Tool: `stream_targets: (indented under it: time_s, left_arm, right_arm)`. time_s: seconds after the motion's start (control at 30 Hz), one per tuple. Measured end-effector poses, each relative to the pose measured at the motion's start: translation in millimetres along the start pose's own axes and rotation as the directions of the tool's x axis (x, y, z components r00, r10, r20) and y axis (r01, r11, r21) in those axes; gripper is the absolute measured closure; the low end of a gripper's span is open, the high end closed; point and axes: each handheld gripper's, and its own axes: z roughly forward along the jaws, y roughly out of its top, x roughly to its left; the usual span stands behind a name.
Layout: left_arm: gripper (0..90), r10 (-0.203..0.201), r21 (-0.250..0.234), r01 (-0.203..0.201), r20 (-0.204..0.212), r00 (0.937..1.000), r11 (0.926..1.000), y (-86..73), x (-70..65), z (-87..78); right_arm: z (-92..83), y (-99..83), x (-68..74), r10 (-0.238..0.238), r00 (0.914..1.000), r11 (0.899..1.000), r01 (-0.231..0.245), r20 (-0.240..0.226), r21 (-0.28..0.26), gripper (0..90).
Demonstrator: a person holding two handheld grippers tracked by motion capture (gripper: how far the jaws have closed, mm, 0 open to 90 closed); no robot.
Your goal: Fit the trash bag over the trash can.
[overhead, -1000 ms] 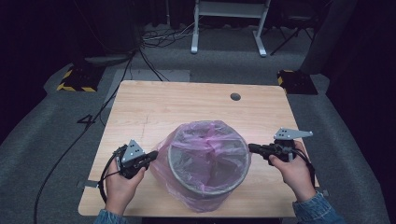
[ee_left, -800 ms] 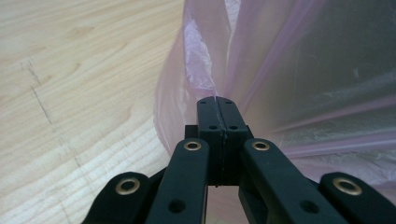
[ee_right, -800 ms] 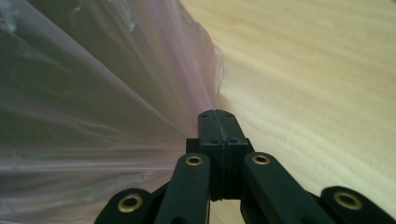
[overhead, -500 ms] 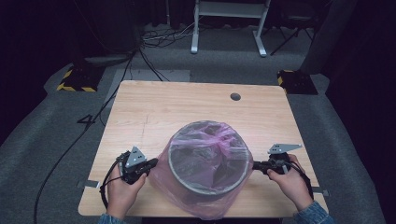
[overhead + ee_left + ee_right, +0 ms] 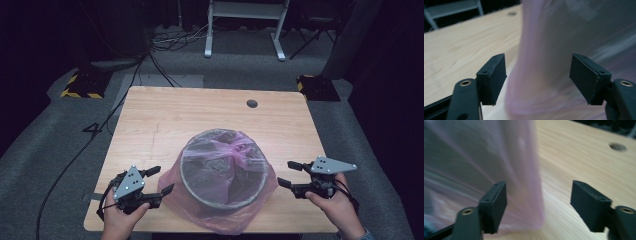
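Grey carpet and dark floor surround a light wooden table [image 5: 200, 120], which has a round cable hole [image 5: 252, 103] near its far right corner and a white metal frame [image 5: 245, 25] standing on the floor beyond it. On the near half of the table, roughly at the middle, stands a round grey bin [image 5: 222, 197], upright, lined with a thin pink plastic bag [image 5: 250, 210]. The bag is translucent; its mouth is folded over the bin's rim and hangs down the outside in loose folds that spread onto the wood at the near edge. Inside, the plastic lies crumpled and bunched toward the far side; nothing else can be made out in the bin. The left gripper [image 5: 161, 181] sits just left of the bin, its jaws apart and having just been opening, their tips right at the draped plastic; in the left gripper view the blurred pink bag [image 5: 564, 57] lies between and beyond the jaws without being pinched. The right gripper [image 5: 288, 173] is just right of the bin, its jaws also apart after opening, clear of the plastic.
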Motion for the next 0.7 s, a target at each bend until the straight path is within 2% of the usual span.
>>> stream_targets:
  time_s: [0.07, 0.17, 0.2, 0.23, 0.27, 0.3, 0.33, 0.43, 0.47, 0.5, 0.63, 0.67, 0.7]
  left_arm:
    - [23.2, 0.019, 0.010, -0.019, 0.024, 0.9995, 0.9998, 6.1, -3.0, 4.6]
    - [22.2, 0.027, 0.077, -0.030, 0.034, 0.9991, 0.9966, 8.8, -1.0, 18.9]
    - [22.4, 0.027, 0.092, -0.031, 0.037, 0.9990, 0.9953, 9.1, 0.1, 23.6]
    - [24.0, 0.028, 0.096, -0.032, 0.046, 0.9985, 0.9948, 9.6, 0.9, 27.7]
    - [29.3, 0.024, 0.103, -0.031, 0.065, 0.9976, 0.9942, 10.3, 1.2, 30.7]
    - [39.8, 0.027, 0.119, -0.037, 0.089, 0.9957, 0.9921, 11.2, 1.5, 32.6]
    - [53.8, 0.026, 0.124, -0.040, 0.110, 0.9936, 0.9914, 11.7, 1.3, 34.2]
    - [85.6, 0.023, 0.155, -0.043, 0.128, 0.9916, 0.9870, 11.1, -0.1, 36.5]
    - [89.7, 0.022, 0.168, -0.043, 0.122, 0.9922, 0.9848, 10.2, 0.3, 36.7]
    - [90.0, 0.014, 0.178, -0.035, 0.120, 0.9927, 0.9834, 8.5, 0.8, 36.9]
    - [90.0, -0.037, 0.212, 0.003, 0.155, 0.9872, 0.9773, -5.9, 2.4, 41.8]
    - [90.0, -0.041, 0.231, 0.003, 0.159, 0.9864, 0.9729, -10.1, 2.1, 44.3]
    - [90.0, -0.033, 0.247, -0.004, 0.148, 0.9884, 0.9691, -13.7, 0.7, 47.2]
  right_arm:
    - [1.5, 7.6, 11.6, -0.049, 0.9981, 0.999, 0.049, -0.036, -0.006, 22.0]
    - [13.2, 14.5, 24.5, -0.104, 0.9913, 0.994, 0.105, -0.081, 0.014, 25.4]
    - [18.1, 15.7, 26.0, -0.114, 0.9903, 0.993, 0.116, -0.080, 0.021, 29.6]
    - [22.4, 16.5, 26.4, -0.121, 0.9897, 0.992, 0.123, -0.078, 0.026, 42.3]
    - [25.5, 17.1, 26.1, -0.122, 0.9884, 0.991, 0.126, -0.091, 0.038, 55.3]
    - [28.4, 17.4, 25.3, -0.108, 0.9882, 0.993, 0.113, -0.108, 0.042, 61.3]
    - [30.6, 17.6, 24.4, -0.102, 0.9883, 0.993, 0.107, -0.114, 0.044, 71.8]
    - [34.4, 16.9, 22.8, -0.083, 0.9885, 0.995, 0.089, -0.127, 0.041, 88.1]
    - [35.2, 16.2, 22.2, -0.073, 0.9898, 0.996, 0.079, -0.122, 0.042, 89.7]
    - [36.3, 15.0, 21.4, -0.068, 0.9904, 0.996, 0.074, -0.120, 0.041, 90.0]
    - [43.4, 5.6, 19.1, -0.034, 0.9902, 0.998, 0.041, -0.136, 0.050, 90.0]
    - [46.1, 2.1, 19.1, -0.023, 0.9887, 0.998, 0.032, -0.148, 0.054, 90.0]
    - [49.1, -1.4, 19.3, -0.015, 0.9870, 0.998, 0.026, -0.160, 0.064, 90.0]
